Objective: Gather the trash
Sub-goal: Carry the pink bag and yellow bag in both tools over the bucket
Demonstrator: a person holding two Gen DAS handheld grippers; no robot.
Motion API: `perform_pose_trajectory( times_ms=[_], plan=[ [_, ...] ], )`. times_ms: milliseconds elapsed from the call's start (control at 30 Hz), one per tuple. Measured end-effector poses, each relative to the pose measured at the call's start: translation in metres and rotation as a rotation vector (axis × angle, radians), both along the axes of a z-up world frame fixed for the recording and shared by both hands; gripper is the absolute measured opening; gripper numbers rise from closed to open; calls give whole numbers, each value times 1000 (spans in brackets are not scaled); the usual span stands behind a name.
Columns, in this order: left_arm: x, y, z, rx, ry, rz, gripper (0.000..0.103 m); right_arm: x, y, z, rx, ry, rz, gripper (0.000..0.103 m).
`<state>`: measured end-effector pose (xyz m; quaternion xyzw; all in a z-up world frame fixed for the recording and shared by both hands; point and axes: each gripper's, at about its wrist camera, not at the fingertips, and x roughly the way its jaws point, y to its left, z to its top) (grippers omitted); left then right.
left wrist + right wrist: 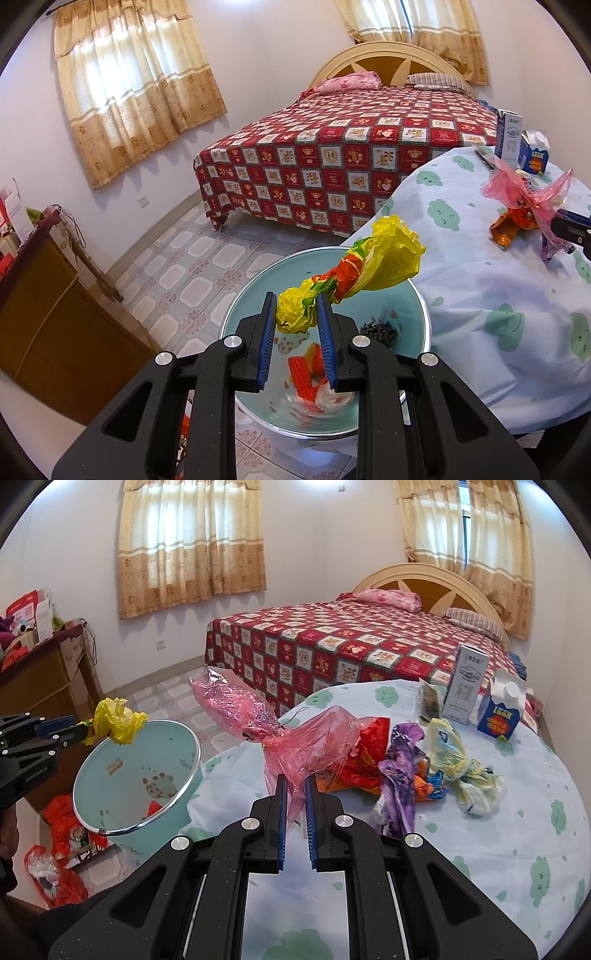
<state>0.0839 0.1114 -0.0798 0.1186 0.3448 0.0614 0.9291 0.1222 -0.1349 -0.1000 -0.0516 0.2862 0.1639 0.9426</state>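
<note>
My left gripper [297,306] is shut on a twisted yellow, red and green plastic bag [369,262], held over a pale blue basin [236,306] that has orange wrappers and dark bits inside. The right wrist view shows the same yellow bag [116,720] at the basin's rim [177,801]. My right gripper [295,781] is shut on a crinkled pink clear plastic bag [258,716], lifted above the table. More trash lies on the tablecloth: an orange wrapper [362,764], a purple wrapper [399,786] and a pale yellow bag [461,771].
A round table with a light cloud-print cloth [517,849] fills the right. Two cartons [465,683] [500,710] stand at its far side. A bed with a red checked cover [332,158] lies behind. A wooden cabinet [44,314] stands left, with red bags [62,849] on the floor.
</note>
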Motion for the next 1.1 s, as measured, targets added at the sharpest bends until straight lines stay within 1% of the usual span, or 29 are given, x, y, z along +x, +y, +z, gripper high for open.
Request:
perform_pose_trajectory(
  times_ms=[700, 1100],
  plan=[
    [5, 36, -5, 3, 7, 91, 23, 11, 42, -2, -44, 13, 86, 10],
    [5, 54, -8, 7, 17, 126, 23, 14, 65, -3, -64, 15, 131, 10]
  ],
)
